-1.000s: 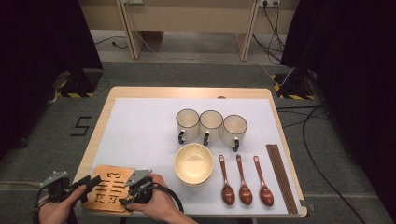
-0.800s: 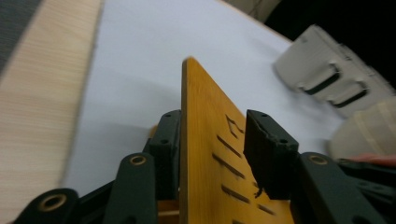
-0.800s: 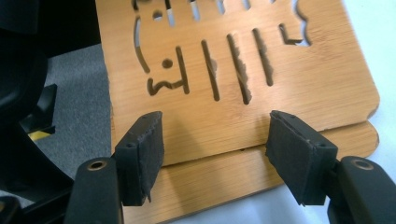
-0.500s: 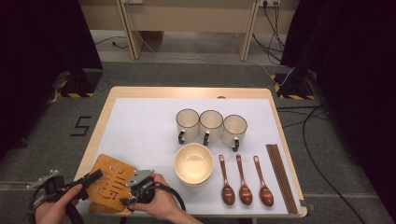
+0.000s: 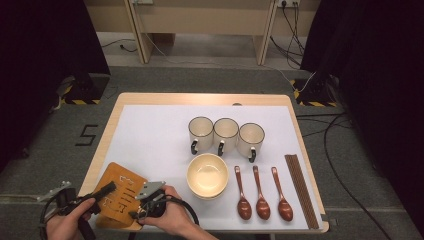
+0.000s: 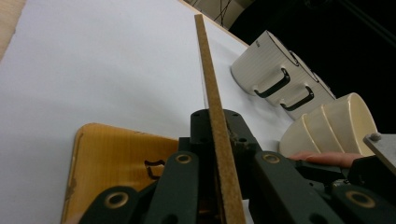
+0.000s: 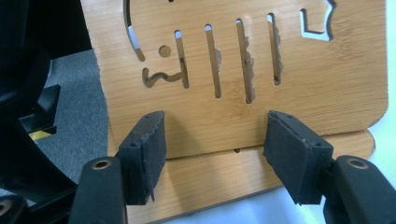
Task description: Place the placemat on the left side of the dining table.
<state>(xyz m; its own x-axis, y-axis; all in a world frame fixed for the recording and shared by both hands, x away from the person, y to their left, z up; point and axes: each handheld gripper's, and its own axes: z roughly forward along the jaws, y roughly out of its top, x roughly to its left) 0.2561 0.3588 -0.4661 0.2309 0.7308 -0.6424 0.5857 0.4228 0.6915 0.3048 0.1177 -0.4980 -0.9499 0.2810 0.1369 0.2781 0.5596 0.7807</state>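
The wooden cut-out board (image 5: 120,195) is seen at the near left corner of the surface (image 5: 150,135), raised at an angle over a second wooden panel (image 6: 116,158) that lies flat beneath it. In the left gripper view the board is met edge-on as a thin strip (image 6: 215,107), so its slotted face cannot be read there; in the right gripper view the slots and cut shapes are plain (image 7: 243,60), but the upper part is cut off by the frame. The left hand-held gripper (image 5: 102,192) has just been closing, and its jaws are seen clamped on the board's edge, the strip lying between them. The right hand-held gripper (image 5: 145,202) is held with its jaws apart, the padded fingers (image 7: 147,154) standing in front of the board's lower face; whether they touch it cannot be told. Both hands are partly cut off by the bottom edge of the high view, the right hand (image 5: 172,217) wrapped round its tool. A cream bowl (image 5: 207,174), seemingly a stack of bowls in the left gripper view, is shown empty, and three white mugs (image 5: 226,135) behind it are also seen empty. Three brown spoons (image 5: 260,192) and dark chopsticks (image 5: 300,190) lie to the right.
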